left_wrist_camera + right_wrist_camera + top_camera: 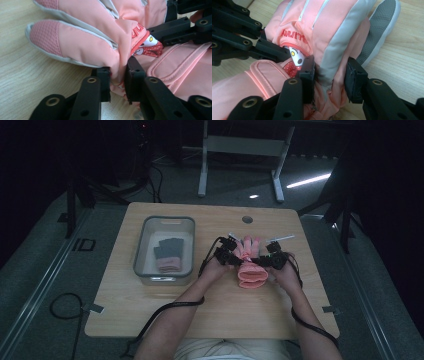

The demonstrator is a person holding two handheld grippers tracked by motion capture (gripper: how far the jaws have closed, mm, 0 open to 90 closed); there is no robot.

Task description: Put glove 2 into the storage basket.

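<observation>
A pink glove [251, 265] is lying on the wooden table [150, 310] in front of the person, fingers pointing away and the open cuff toward them. The left tongs [117, 75] are pinching a fold of fabric at the glove's side, jaws nearly together with the cloth squeezed between them. The right tongs [329, 75] are standing around the opposite edge, by the grey trim; fabric is filling the gap and both pads seem to be pressing on it, though this grip looks looser. A grey bin [145, 245] to the left is already holding dark and pink gloves [169, 255].

The work in hand is probably lifting this glove toward that bin. The main risk is the thin pinch on the left: it may be catching just the outer shell, so padding could slide and the fold pull free under the glove's weight. If the right side is holding less firmly, the glove could swing or drop off one side. Pulling the two hands apart could also strain the seam.
</observation>
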